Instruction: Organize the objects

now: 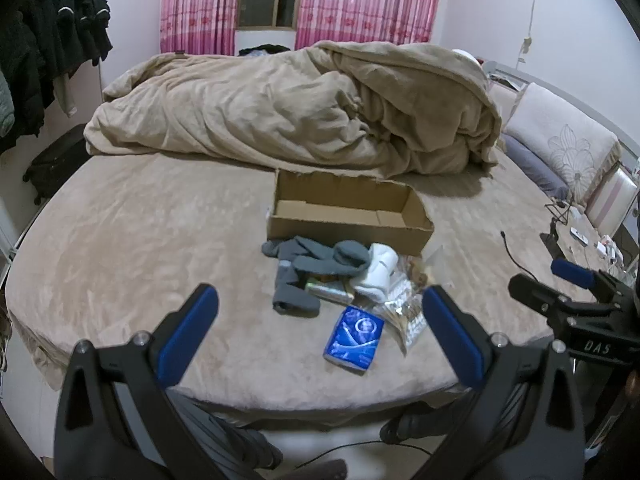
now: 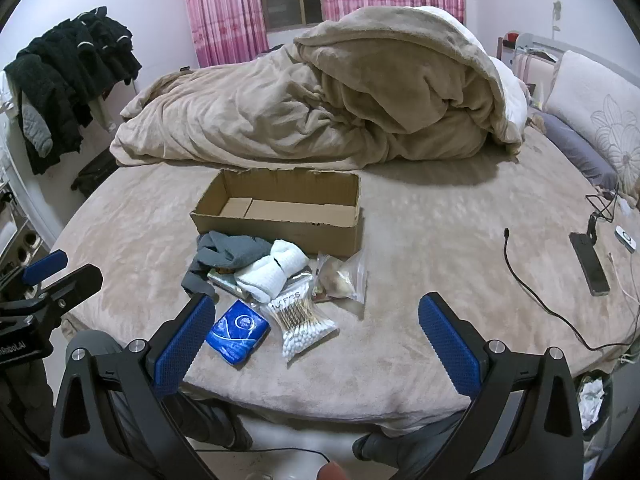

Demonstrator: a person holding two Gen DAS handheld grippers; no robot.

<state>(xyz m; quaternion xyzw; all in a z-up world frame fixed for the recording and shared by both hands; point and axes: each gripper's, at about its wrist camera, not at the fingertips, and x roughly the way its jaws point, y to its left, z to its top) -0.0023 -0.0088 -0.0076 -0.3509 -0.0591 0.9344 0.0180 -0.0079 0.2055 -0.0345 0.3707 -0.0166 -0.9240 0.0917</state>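
Both claws hang wide open and empty, and the blue plastic tissue pack (image 2: 237, 331) on the beige bed lies at the right gripper (image 2: 311, 332)'s 11 o'clock, nearer it than the left gripper (image 1: 320, 328), long axis pointing 1 o'clock toward the open cardboard box (image 2: 280, 216).

Open cardboard box (image 2: 280, 220); socks (image 2: 236, 254), blue packet (image 2: 237, 330), perhaps swabs (image 2: 300, 320) before it.

On the bed (image 2: 420, 240) before me the box (image 2: 280, 216) lay behind a heap of socks (image 2: 256, 264), swabs (image 2: 300, 320) and a packet (image 2: 238, 330), with the quilt (image 2: 320, 112) beyond and a phone (image 2: 590, 264) far right.
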